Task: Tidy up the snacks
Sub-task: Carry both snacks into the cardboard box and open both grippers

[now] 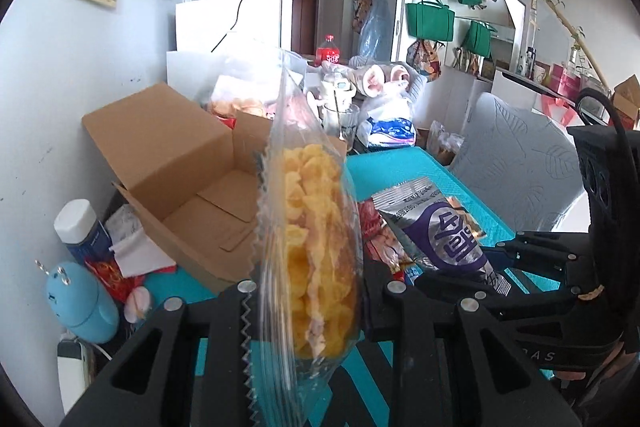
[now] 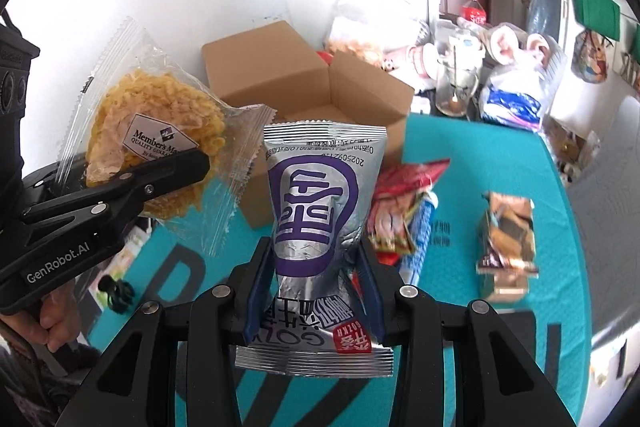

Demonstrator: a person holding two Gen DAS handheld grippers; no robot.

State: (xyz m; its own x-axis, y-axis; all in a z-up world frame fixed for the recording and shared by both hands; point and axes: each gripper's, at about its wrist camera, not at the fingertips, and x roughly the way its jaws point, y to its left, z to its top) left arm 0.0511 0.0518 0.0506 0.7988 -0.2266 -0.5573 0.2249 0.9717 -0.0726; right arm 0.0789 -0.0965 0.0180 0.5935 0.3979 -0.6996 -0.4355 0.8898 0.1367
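My left gripper (image 1: 312, 291) is shut on a clear bag of yellow crisps (image 1: 316, 247) and holds it above the teal table, in front of an open cardboard box (image 1: 188, 183). The same bag (image 2: 152, 119) and left gripper (image 2: 176, 171) show at the left of the right wrist view. My right gripper (image 2: 314, 267) is shut on a silver and purple snack packet (image 2: 316, 211), held upright over the table; it also shows in the left wrist view (image 1: 440, 223). The box (image 2: 304, 83) stands just behind the packet, its flaps open.
A red snack packet (image 2: 404, 207) and a brown snack packet (image 2: 508, 239) lie on the teal table (image 2: 480, 155). A glass jar (image 2: 456, 87), plush toys and bags crowd the far edge. A blue bottle (image 1: 80, 299) stands at the left by the wall.
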